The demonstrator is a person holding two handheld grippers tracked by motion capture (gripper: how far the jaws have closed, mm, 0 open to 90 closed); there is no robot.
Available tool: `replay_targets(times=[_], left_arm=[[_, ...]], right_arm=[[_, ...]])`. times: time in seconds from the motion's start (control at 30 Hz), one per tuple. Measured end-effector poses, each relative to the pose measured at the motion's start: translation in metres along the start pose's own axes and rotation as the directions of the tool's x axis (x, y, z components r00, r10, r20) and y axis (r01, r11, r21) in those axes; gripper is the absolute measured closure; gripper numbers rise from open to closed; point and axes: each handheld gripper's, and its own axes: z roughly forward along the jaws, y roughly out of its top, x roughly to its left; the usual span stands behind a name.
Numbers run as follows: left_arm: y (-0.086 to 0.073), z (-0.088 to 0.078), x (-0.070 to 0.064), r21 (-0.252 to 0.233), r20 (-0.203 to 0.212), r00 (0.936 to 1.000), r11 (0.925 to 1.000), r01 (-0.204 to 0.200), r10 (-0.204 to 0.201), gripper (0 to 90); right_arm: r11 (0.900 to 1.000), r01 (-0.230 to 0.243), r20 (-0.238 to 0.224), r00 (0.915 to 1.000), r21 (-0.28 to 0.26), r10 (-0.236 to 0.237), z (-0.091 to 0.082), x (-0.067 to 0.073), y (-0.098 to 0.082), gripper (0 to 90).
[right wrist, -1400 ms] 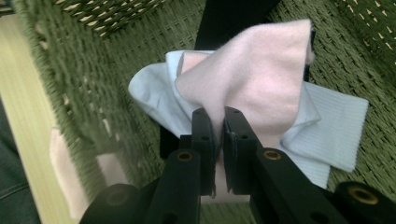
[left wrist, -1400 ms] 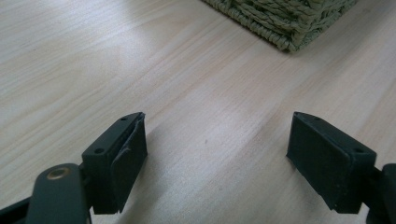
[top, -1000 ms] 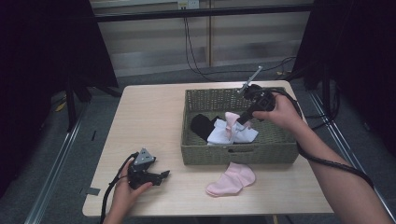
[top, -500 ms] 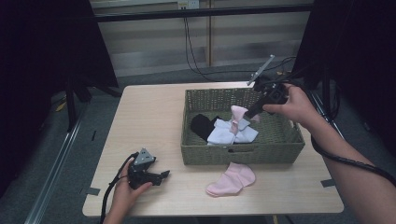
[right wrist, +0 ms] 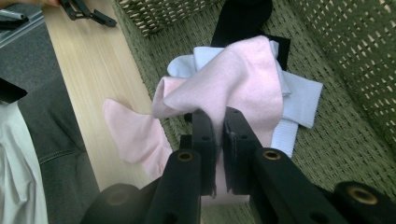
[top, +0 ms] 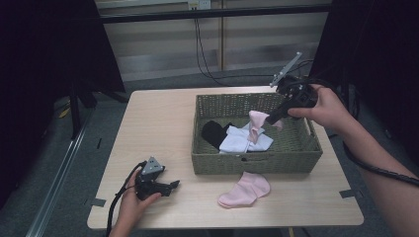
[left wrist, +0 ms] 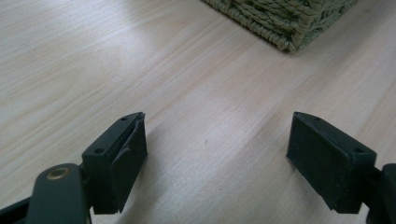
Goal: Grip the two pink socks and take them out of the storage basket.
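Right gripper (top: 273, 116) pinching pink sock (top: 257, 123), above basket (top: 257, 163) rim

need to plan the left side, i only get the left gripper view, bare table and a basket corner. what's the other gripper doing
Observer: The right gripper is shut on a pink sock, held over the basket.
Operator: anything else in that basket
Observer: A white sock and a black sock lie on its floor.
Operator: any socks out on the table
Observer: A second pink sock lies flat on the table, just in front of the basket's near wall.
Operator: where's my gripper from that one
Observer: The left gripper rests open on the table, to the left of that sock and apart from it.
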Motion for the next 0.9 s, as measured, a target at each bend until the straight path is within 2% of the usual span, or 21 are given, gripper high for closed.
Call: replay_targets(times=[0.3,0.57,0.9], left_arm=[[0.000,0.000,0.000,0.000,0.000,1.0000,1.0000,0.000,0.000,19.4],[0.000,0.000,0.000,0.000,0.000,1.0000,1.0000,0.000,0.000,19.4],[0.000,0.000,0.000,-0.001,0.002,1.0000,1.0000,0.004,-0.004,19.4]], right_arm=[[1.000,0.019,-0.005,0.9998,-0.002,-0.019,-0.013,0.008,0.001,84.1],[0.999,0.050,-0.020,0.9985,0.006,-0.050,-0.017,0.022,0.002,84.1],[0.994,0.103,-0.053,0.9931,-0.025,-0.104,-0.022,0.044,-0.003,84.1]])
